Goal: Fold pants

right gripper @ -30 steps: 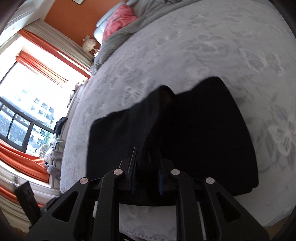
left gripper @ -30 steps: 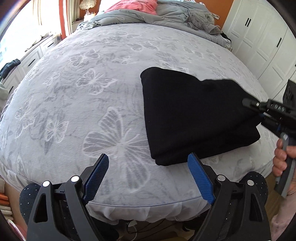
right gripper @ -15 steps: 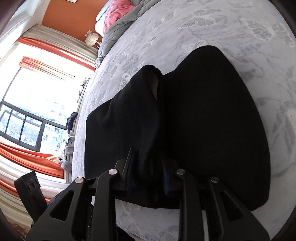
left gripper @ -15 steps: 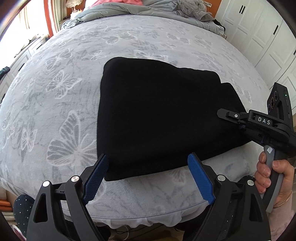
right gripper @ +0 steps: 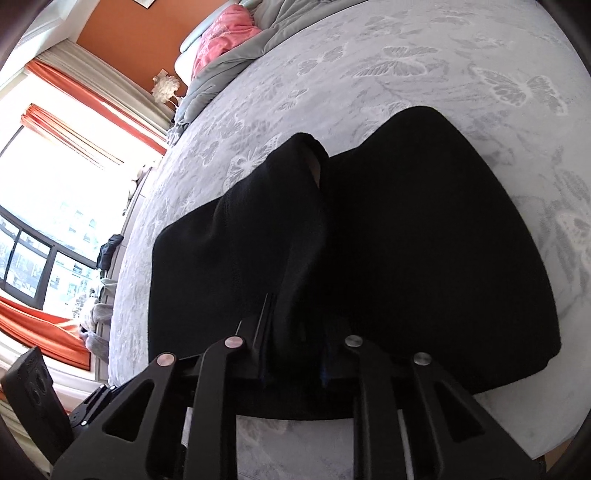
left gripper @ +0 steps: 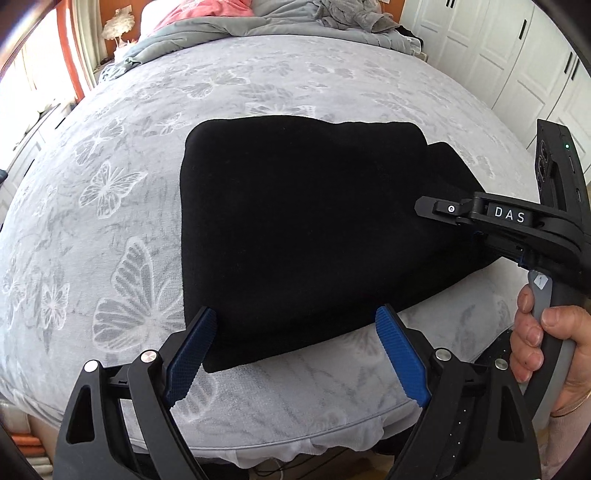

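The black pants [left gripper: 295, 229] lie folded on the grey butterfly-print bed, near its front edge. My left gripper [left gripper: 295, 332] is open and empty, its blue pads either side of the pants' near edge, just above it. My right gripper [right gripper: 295, 354] is shut on a raised fold of the pants [right gripper: 288, 236] at their right end. It shows in the left wrist view [left gripper: 480, 218] at the right, held by a hand.
The bed [left gripper: 147, 155] drops off at its front edge [left gripper: 295, 435]. A grey duvet and pink pillow [left gripper: 207, 18] lie at the head. White wardrobe doors [left gripper: 517, 55] stand at the right. A window with orange curtains [right gripper: 55, 221] is at the left.
My left gripper has moved forward and right, up to the near edge of the pants. My right gripper has kept its hold on the fold and shifted little.
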Tool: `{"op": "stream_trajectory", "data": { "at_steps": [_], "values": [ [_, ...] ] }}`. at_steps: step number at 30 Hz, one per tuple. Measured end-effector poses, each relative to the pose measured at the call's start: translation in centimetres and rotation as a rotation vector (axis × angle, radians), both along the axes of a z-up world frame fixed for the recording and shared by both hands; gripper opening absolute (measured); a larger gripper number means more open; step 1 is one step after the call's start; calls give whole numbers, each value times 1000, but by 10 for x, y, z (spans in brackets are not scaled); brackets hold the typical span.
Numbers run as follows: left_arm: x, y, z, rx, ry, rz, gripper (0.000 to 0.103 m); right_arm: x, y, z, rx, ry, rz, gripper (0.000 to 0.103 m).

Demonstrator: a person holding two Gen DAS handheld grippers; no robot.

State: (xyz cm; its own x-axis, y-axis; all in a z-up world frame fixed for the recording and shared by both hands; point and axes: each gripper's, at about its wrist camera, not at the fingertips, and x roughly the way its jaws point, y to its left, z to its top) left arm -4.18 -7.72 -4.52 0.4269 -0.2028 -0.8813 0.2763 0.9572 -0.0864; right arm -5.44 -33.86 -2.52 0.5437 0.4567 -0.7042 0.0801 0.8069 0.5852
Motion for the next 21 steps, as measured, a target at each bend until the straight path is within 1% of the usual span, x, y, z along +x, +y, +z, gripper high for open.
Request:
{"op": "stream_trajectory", "data": {
  "at_steps": [1, 3, 4, 6, 7, 8, 9, 10, 11, 12, 13, 14, 16, 17, 18, 19, 20, 21],
  "values": [
    [0, 0, -1, 5, 1, 2, 86, -2, 2, 9, -4, -22, -2, 15],
    [0, 4, -1, 3, 4, 2, 86, -8, 3, 38, 12, -101, 6, 15],
    [0, 5, 0, -2, 5, -1, 86, -13, 3, 53, 2, -144, 13, 15],
    [0, 8, 1, -3, -2, -4, 86, -21, -2, 69, -50, -185, 20, 15],
    [-1, 9, 1, -4, -7, -3, 86, -21, -4, 66, -92, -169, 20, 15],
    [-3, 11, 1, -12, -6, -1, 86, -17, -7, 54, -129, -132, 24, 16],
    [-3, 14, 1, -29, 3, 2, 86, -13, -11, 34, -150, -73, 35, 18],
    [-1, 17, 0, -58, 18, 5, 86, -9, -14, 13, -145, -12, 35, 19],
    [1, 21, -1, -100, 37, 15, 86, -10, -17, -5, -111, 25, 32, 24],
    [1, 27, -2, -143, 55, 30, 86, -13, -23, -10, -50, 12, 17, 25],
    [5, 34, -2, -193, 79, 50, 86, -15, -28, -8, -14, -2, 5, 25],
    [10, 42, -3, -237, 100, 71, 86, -17, -33, -4, -1, -8, -1, 25],
    [22, 60, -3, -320, 125, 128, 86, -20, -51, 12, -19, -47, -43, 29],
    [29, 70, -5, -354, 135, 171, 86, -19, -63, 20, -31, -67, -62, 47],
    [37, 79, -7, -383, 144, 213, 86, -19, -78, 28, -53, -85, -93, 77],
    [44, 87, -11, -416, 153, 246, 86, -20, -90, 32, -84, -100, -126, 87],
    [53, 93, -16, -448, 170, 271, 86, -22, -97, 34, -112, -101, -149, 90],
    [61, 97, -24, -483, 193, 289, 86, -18, -105, 29, -127, -73, -156, 90]
  ]
}}
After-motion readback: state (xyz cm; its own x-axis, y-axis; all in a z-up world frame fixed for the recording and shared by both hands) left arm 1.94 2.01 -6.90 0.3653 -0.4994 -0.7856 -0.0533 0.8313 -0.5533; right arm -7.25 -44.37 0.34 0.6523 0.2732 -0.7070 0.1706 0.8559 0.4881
